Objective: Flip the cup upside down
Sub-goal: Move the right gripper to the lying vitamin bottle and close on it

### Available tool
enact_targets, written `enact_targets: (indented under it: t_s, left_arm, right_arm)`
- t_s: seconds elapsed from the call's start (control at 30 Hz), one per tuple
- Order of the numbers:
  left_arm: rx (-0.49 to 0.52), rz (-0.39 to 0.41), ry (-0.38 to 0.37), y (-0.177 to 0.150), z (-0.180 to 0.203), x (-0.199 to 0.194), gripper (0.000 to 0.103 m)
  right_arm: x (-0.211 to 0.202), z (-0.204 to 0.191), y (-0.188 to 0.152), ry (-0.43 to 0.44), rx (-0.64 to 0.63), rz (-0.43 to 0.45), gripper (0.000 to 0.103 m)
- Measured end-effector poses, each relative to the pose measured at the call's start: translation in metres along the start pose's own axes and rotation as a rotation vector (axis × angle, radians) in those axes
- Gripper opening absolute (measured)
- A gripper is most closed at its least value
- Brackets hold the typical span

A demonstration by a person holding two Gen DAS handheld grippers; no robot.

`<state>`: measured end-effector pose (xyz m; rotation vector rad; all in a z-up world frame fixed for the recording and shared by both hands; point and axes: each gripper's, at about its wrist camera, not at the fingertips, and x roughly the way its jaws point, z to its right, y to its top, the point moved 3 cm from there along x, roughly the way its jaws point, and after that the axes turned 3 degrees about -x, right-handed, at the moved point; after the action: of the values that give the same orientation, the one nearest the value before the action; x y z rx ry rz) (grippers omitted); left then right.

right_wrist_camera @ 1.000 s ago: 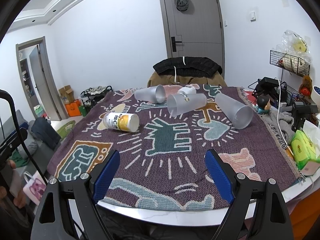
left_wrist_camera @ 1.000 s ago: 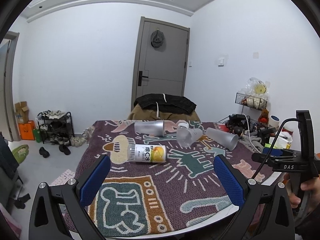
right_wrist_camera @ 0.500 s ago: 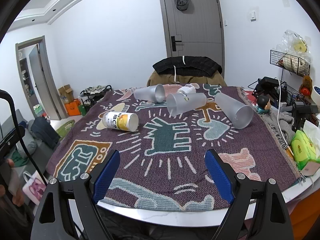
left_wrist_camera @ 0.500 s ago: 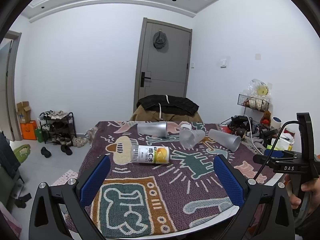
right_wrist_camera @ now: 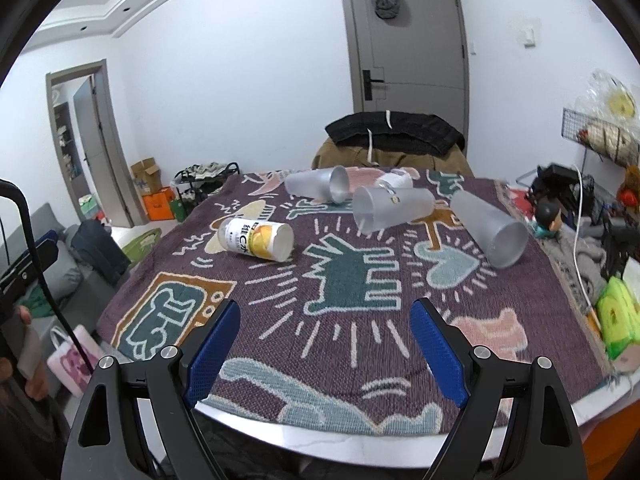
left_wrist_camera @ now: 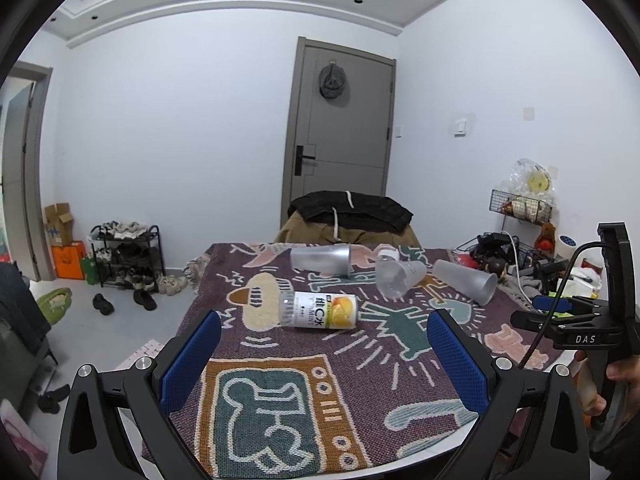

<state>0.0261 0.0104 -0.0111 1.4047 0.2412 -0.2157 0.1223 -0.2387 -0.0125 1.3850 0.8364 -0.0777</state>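
Three frosted plastic cups lie on their sides at the far half of the patterned cloth. One cup (right_wrist_camera: 316, 184) (left_wrist_camera: 320, 258) lies at the back, a second cup (right_wrist_camera: 390, 208) (left_wrist_camera: 398, 278) lies in the middle, and a third cup (right_wrist_camera: 490, 228) (left_wrist_camera: 466, 280) lies to the right. My left gripper (left_wrist_camera: 324, 356) is open above the near edge of the table with nothing between its blue pads. My right gripper (right_wrist_camera: 324, 344) is open too, well short of the cups. The right gripper's body (left_wrist_camera: 576, 320) shows at the right of the left wrist view.
A labelled bottle (right_wrist_camera: 258, 238) (left_wrist_camera: 318, 310) lies on its side left of the cups, and a small white container (right_wrist_camera: 394, 180) lies behind them. Clutter, cables and a green pack (right_wrist_camera: 618, 316) sit off the table's right edge. A chair with dark clothes (right_wrist_camera: 394, 136) stands behind the table.
Both grippers have tilted and shifted slightly, so the table sits lower in the left view and nearer in the right view. The cups and the bottle have not moved.
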Motion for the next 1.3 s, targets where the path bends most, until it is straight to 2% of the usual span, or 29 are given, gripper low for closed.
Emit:
enact_targets:
  t_s: [0.4,0.53,0.97,1.3]
  left_arm:
    - [-0.058,-0.011,0.111,-0.005,-0.045,0.010,0.103]
    - [-0.074,-0.017,0.135,-0.010,-0.059,0.014,0.103]
    - [-0.159,-0.050,0.209,-0.028,-0.106,0.025,0.103]
    - [-0.267,-0.088,0.266,-0.058,-0.155,0.032,0.103]
  right_arm:
    - [0.034,-0.034,0.026,0.014,-0.165,-0.023,0.087]
    - [0.055,-0.051,0.033,-0.028,-0.263,-0.046,0.087]
    - [0.128,-0.102,0.040,0.028,-0.451,-0.138,0.087]
    - [0.179,-0.141,0.050,0.033,-0.708,-0.200,0.087]
